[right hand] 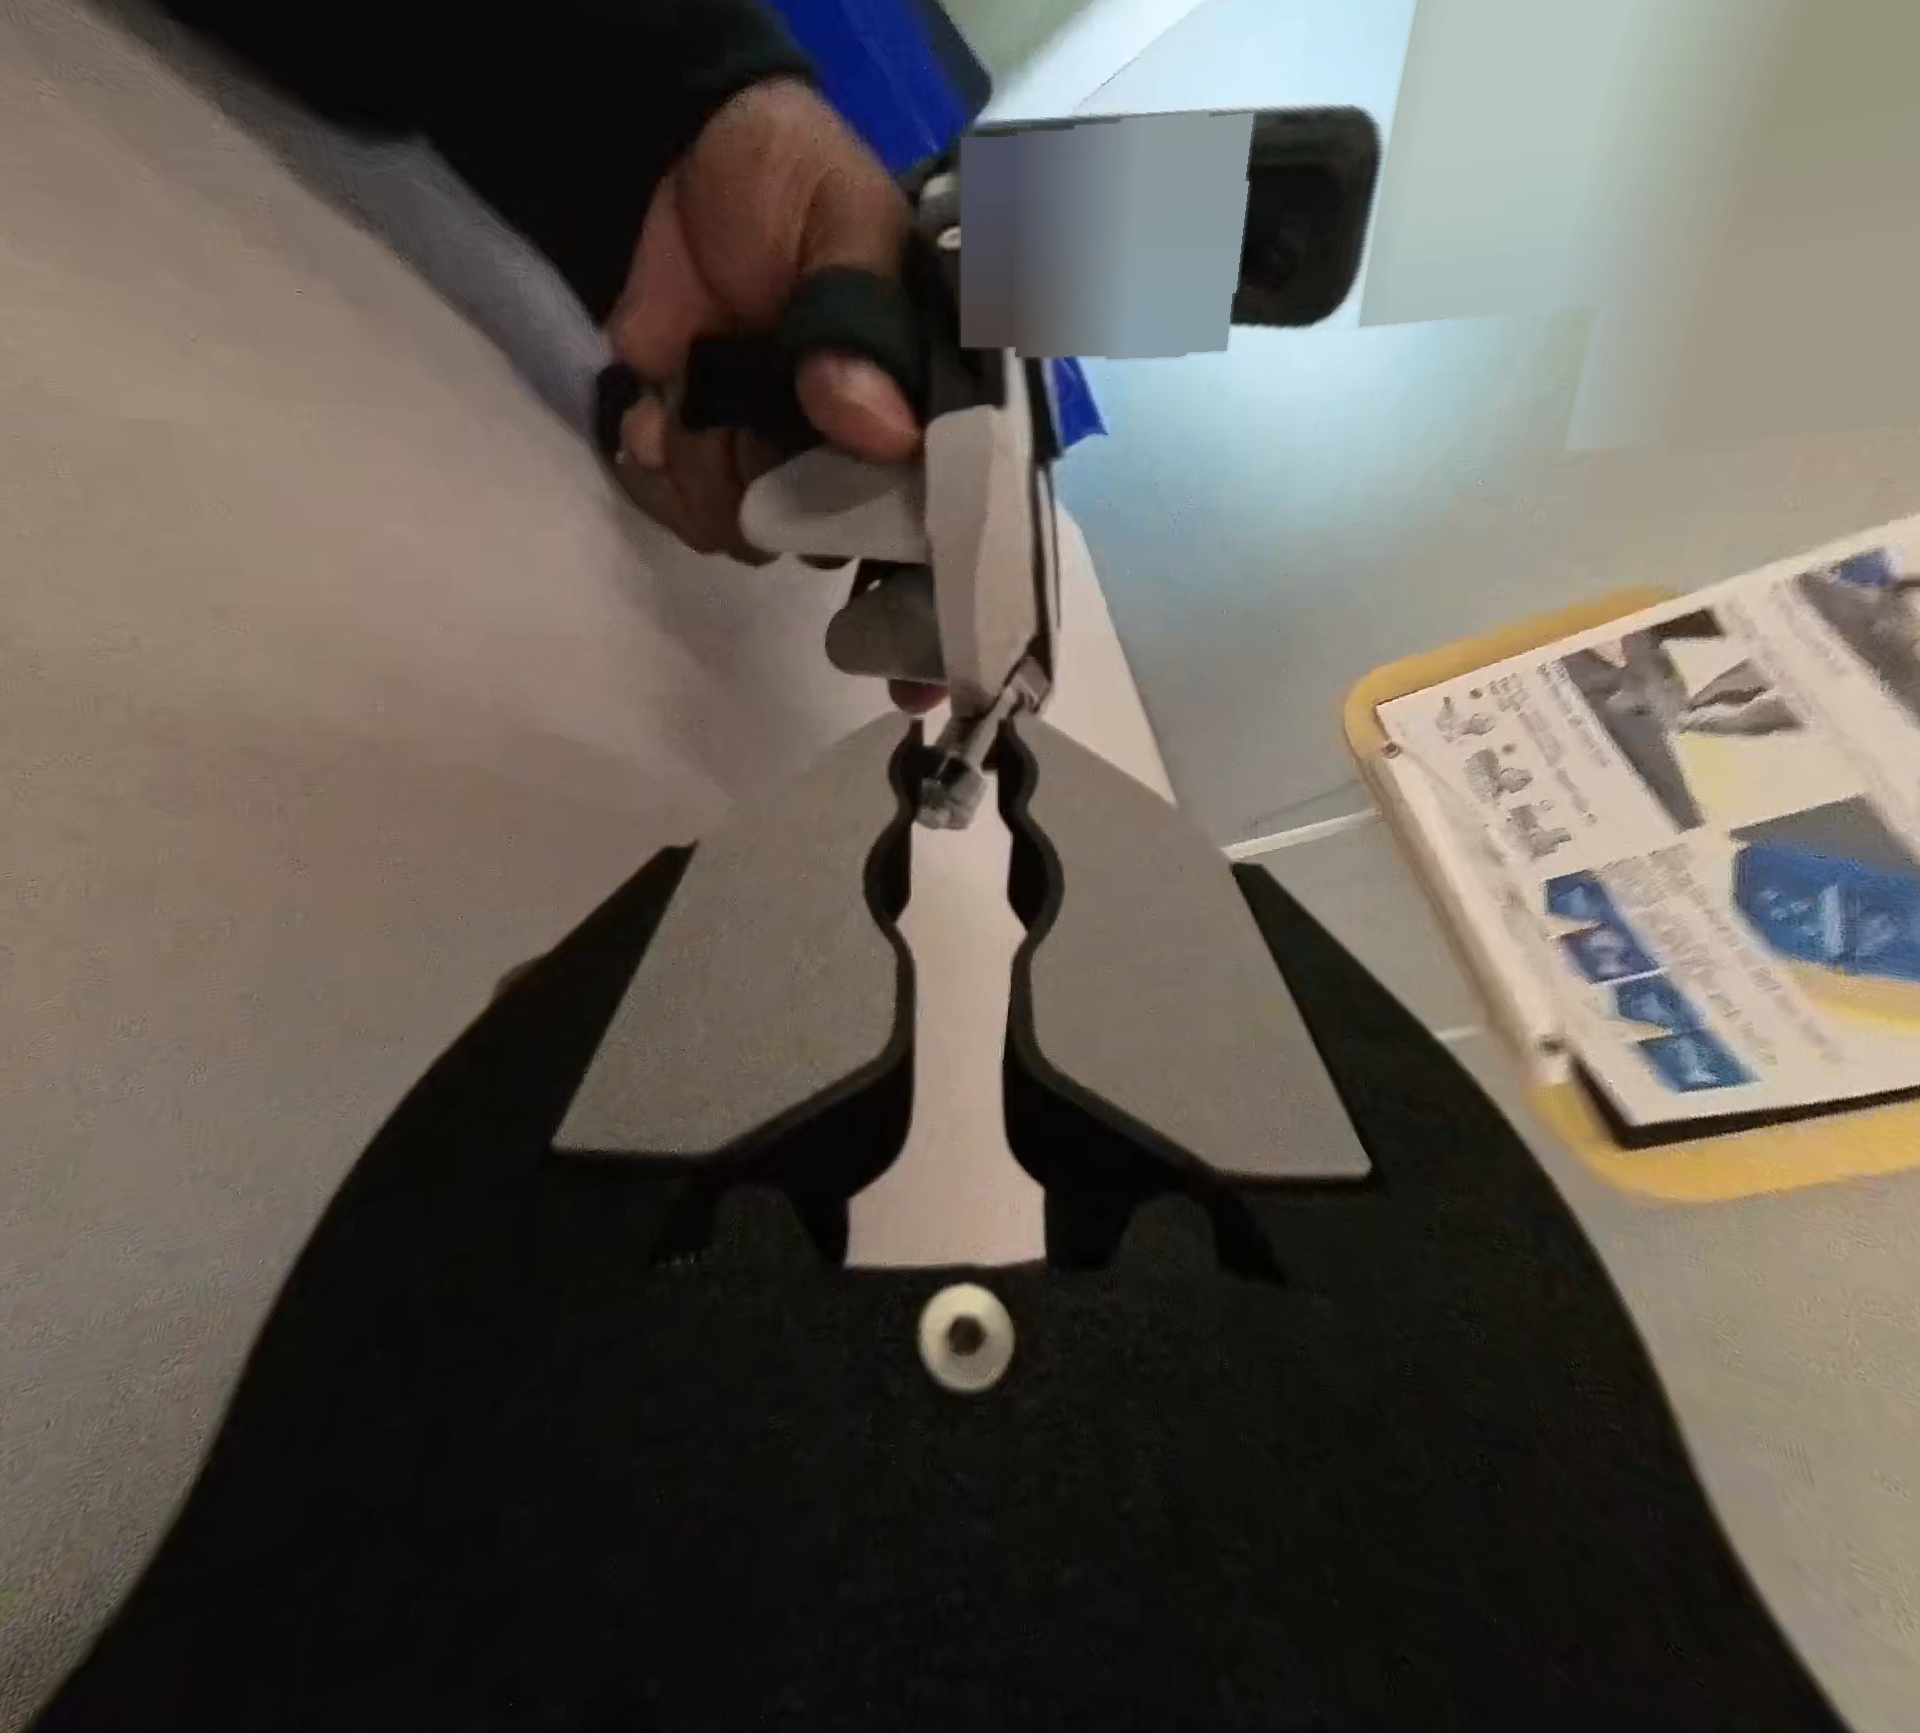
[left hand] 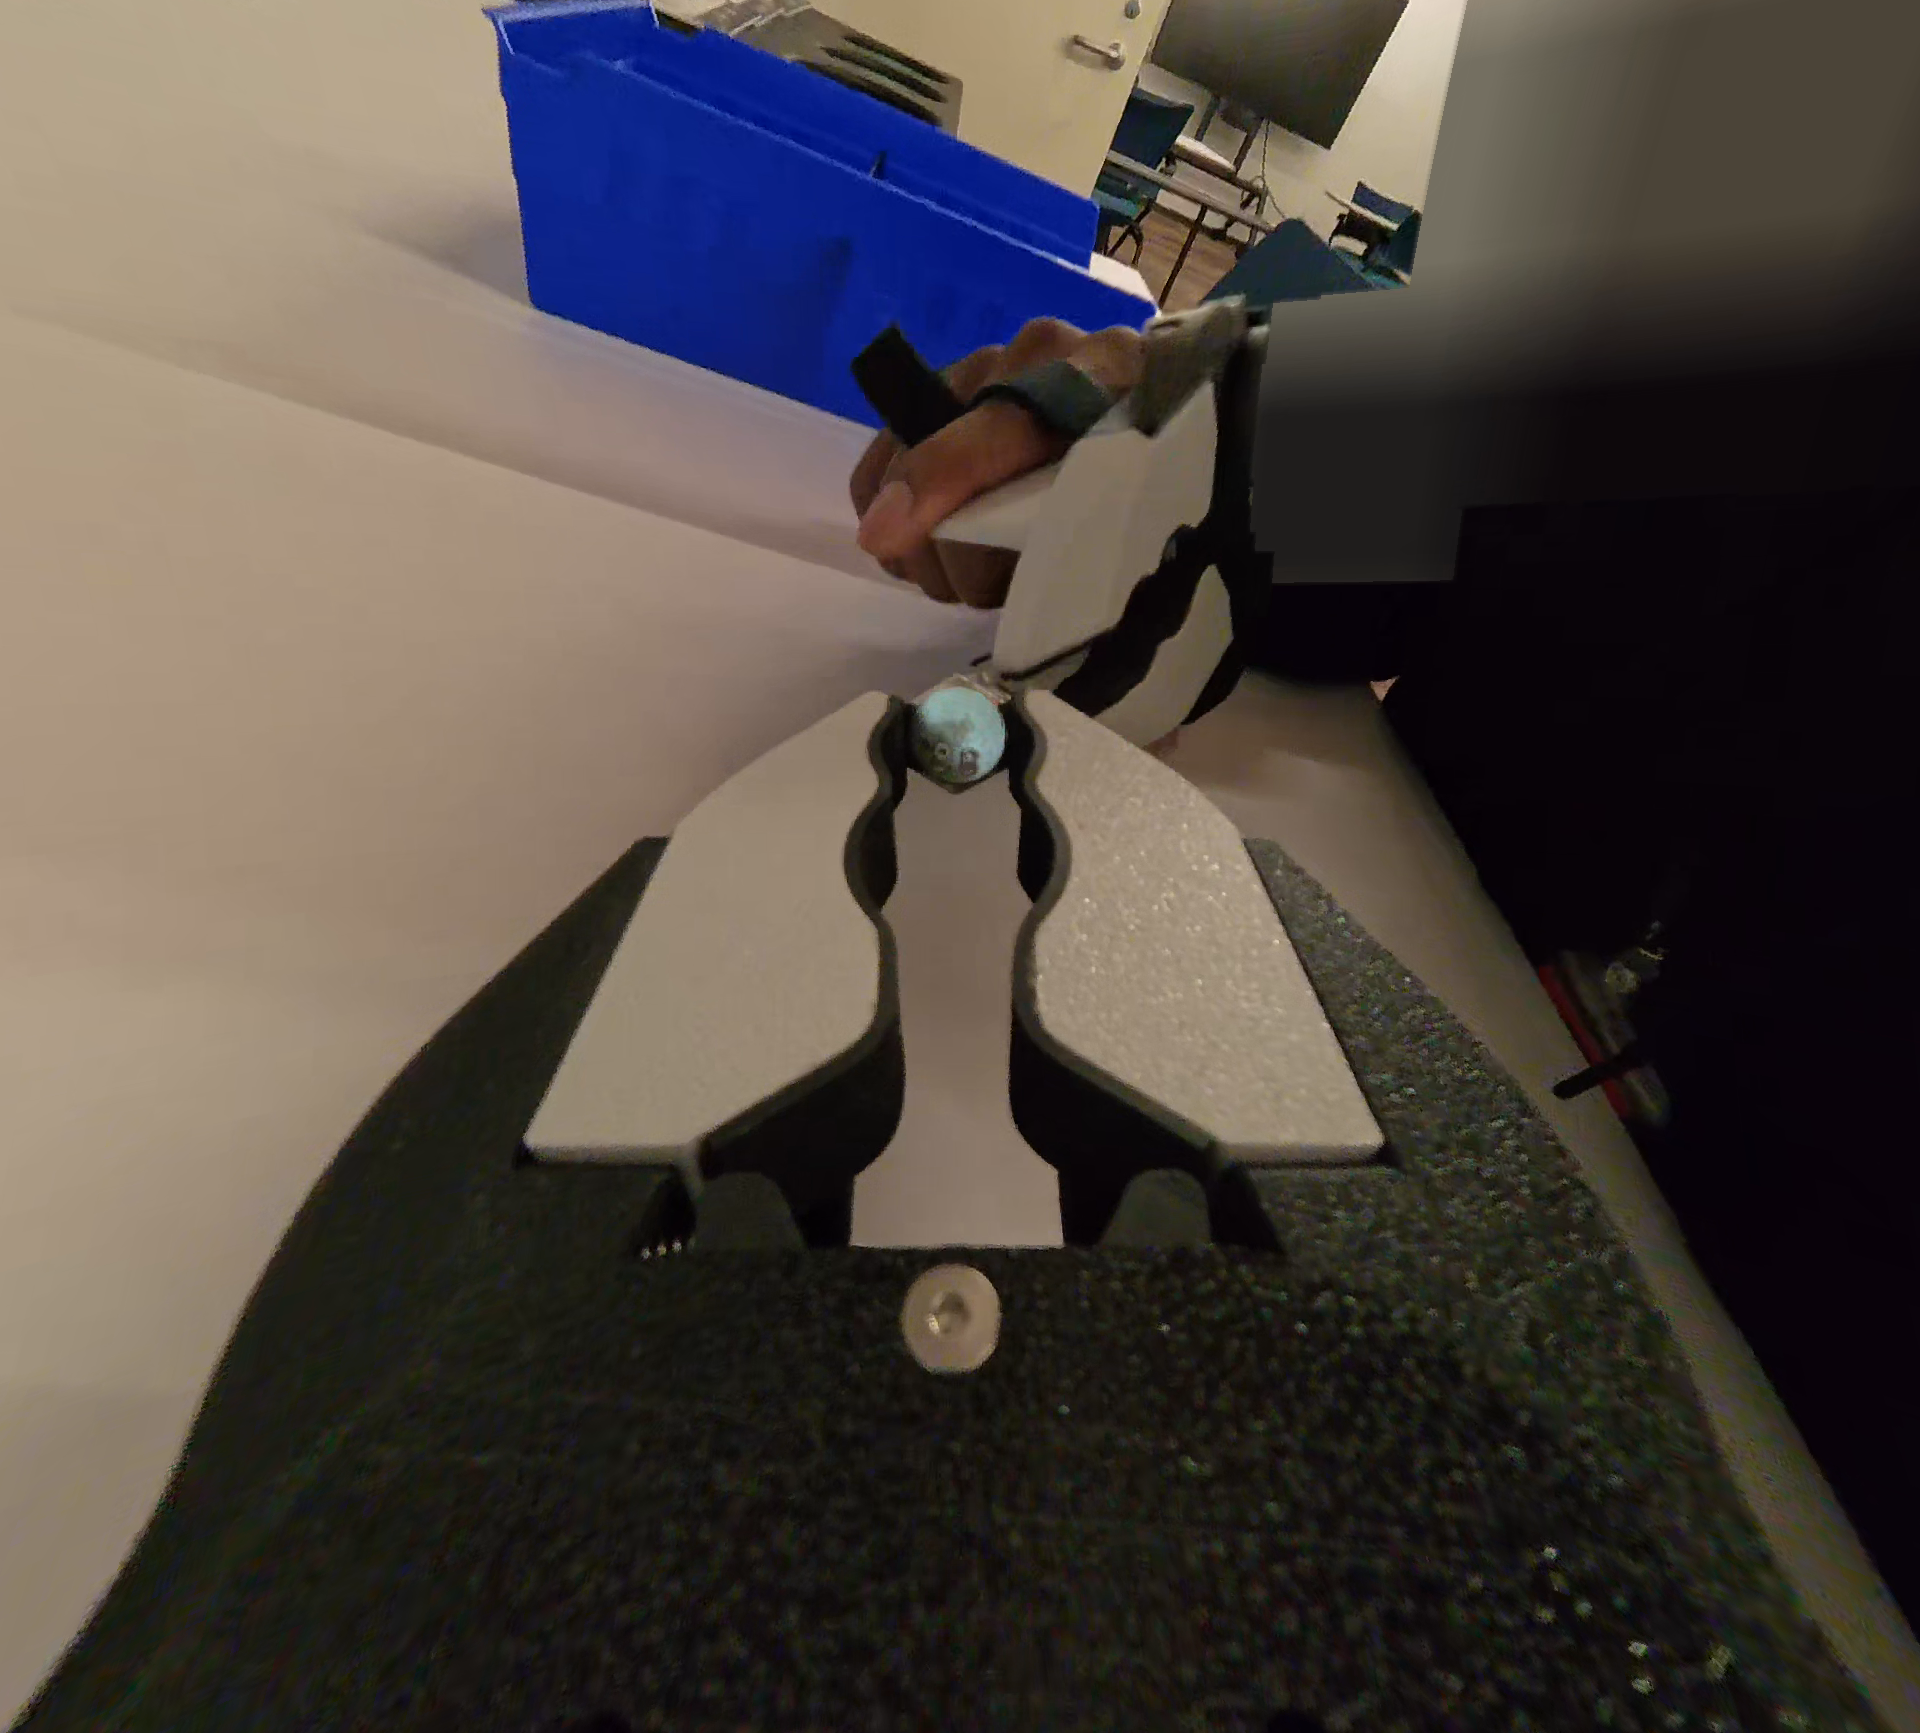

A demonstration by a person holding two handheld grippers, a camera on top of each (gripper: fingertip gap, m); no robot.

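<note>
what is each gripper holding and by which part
Left gripper pinches the pale blue round head of a small bolt; right gripper clamps its metal shank end.

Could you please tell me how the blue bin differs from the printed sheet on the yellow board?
The blue bin is one solid colour; the printed sheet is white with pictures and blue blocks. The bin stands with upright walls; the sheet lies flat on its yellow board. Both show blue.
</note>
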